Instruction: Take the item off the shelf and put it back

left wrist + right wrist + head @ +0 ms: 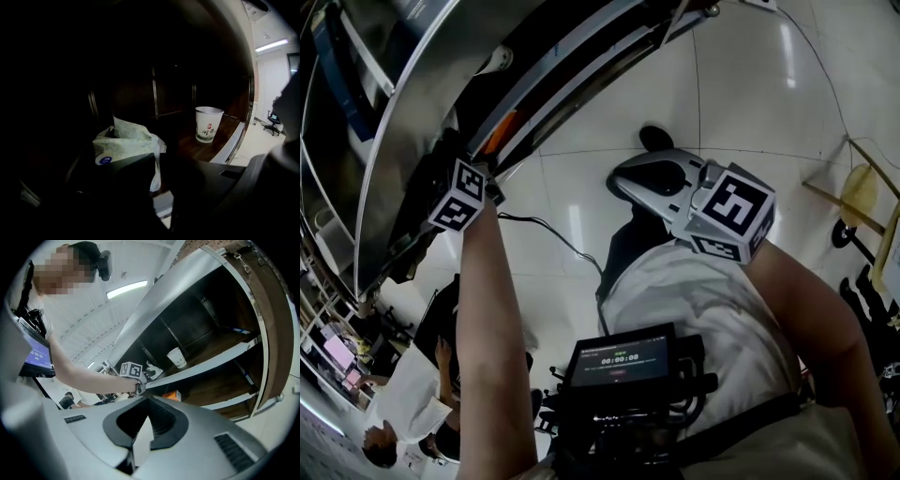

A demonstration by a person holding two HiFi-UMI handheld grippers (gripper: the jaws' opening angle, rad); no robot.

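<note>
Here: left gripper on the pack in the shelf, right gripper empty

One white pack (123, 146), crinkled wrap with a round blue sticker, sits on the brown upper board (232, 125) of the shelf (140, 319), near the board's front edge. The left gripper (164, 161) reaches in over that edge and its two fingers are clamped on the pack's lower part. It is dark in there, so the exact contact line is hard to trace. One paper cup (208, 123), white with red and green print, stands upright on the same board, to the right of the pack and well apart from it, set back from the front edge. One orange box (171, 395) shows on the lower board (215, 385), near its front edge. Count: two boards, one pack, one cup, one box. The right gripper (149, 400) is outside the shelf over the pale floor (741, 84), fingertips together, nothing between them. Two marker cubes, one per gripper: the left cube (459, 194) and the right cube (729, 212). One screen (619, 358) hangs at the person's chest
</note>
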